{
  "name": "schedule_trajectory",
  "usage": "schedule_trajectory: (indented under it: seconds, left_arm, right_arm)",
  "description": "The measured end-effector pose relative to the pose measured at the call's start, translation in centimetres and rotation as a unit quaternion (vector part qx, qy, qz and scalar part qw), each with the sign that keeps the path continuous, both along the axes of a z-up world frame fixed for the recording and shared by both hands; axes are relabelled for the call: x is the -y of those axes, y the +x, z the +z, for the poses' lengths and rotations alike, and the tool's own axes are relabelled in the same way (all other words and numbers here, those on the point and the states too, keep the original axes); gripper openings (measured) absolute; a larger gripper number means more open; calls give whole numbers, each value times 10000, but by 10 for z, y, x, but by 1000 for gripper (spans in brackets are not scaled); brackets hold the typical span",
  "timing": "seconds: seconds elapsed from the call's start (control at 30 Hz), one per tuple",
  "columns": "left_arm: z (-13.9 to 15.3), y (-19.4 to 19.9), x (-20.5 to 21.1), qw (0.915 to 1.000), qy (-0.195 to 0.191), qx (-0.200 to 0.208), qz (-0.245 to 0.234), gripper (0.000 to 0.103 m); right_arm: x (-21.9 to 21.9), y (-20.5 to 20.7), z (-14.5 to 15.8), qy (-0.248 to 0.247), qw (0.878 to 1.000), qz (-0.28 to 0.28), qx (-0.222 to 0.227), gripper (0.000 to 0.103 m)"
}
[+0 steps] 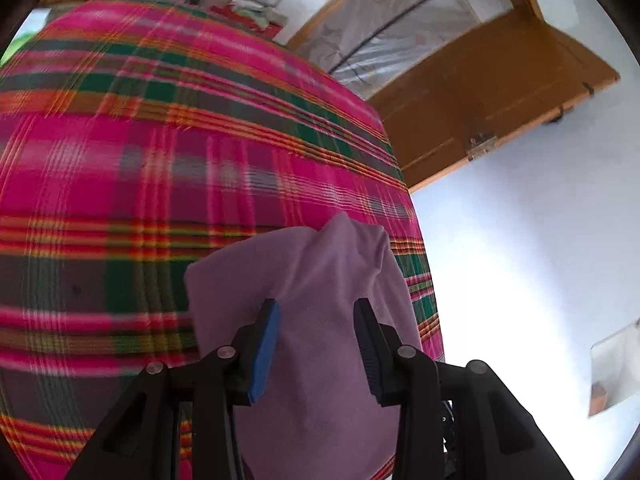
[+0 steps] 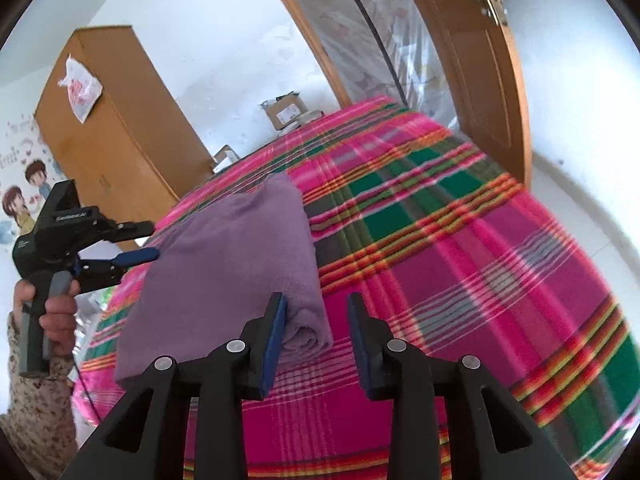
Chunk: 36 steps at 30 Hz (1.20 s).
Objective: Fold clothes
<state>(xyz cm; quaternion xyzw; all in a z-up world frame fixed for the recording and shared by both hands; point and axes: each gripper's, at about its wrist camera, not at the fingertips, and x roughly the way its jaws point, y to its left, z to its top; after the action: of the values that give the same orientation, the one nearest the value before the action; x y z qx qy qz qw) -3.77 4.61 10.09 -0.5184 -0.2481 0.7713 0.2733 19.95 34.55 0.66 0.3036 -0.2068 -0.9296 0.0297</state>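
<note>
Right wrist view: the right tool [image 2: 316, 312] is standing with jaws apart and nothing between the pads; the rolled near edge of the purple garment [image 2: 228, 256] is lying just beside and beyond its left finger. The garment is resting folded on the plaid bed cover [image 2: 460, 240], its long axis running away from this tool toward the far end of the bed. At the garment's left edge the left tool [image 2: 138, 242] is sitting, jaws parted, a hand [image 2: 56, 304] gripping its handle.

Left wrist view: the left tool [image 1: 316, 316] is showing open pads over purple cloth [image 1: 312, 280]; motion blur makes contact uncertain, probably none. Judgement: the right tool is the nearer to the rolled end.
</note>
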Motion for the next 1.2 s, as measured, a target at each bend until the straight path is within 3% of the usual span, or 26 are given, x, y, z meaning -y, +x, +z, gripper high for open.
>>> schedule_trajectory:
  seconds: [0.2, 0.43, 0.67, 0.87, 1.07, 1.2]
  left_arm:
    - [-10, 12, 16, 9998, 48, 102, 180, 39]
    - [-27, 15, 23, 9992, 156, 268, 256, 39]
    - [-39, -4, 19, 9985, 35, 370, 395, 39]
    - [-47, -13, 23, 9977, 150, 477, 457, 39]
    - [-48, -12, 24, 9977, 167, 485, 435, 39]
    - [-49, -12, 31, 9972, 245, 573, 425, 39]
  right_arm:
    - [14, -21, 26, 615, 9970, 358, -289, 33]
    - [35, -53, 10, 1125, 9881, 1049, 91, 33]
    - [18, -55, -11, 1006, 9880, 1097, 410, 33]
    - [20, -63, 19, 1323, 9838, 1205, 104, 33]
    - [38, -112, 45, 1729, 9731, 1525, -47, 33]
    - [52, -155, 42, 1783, 9662, 1849, 209, 33]
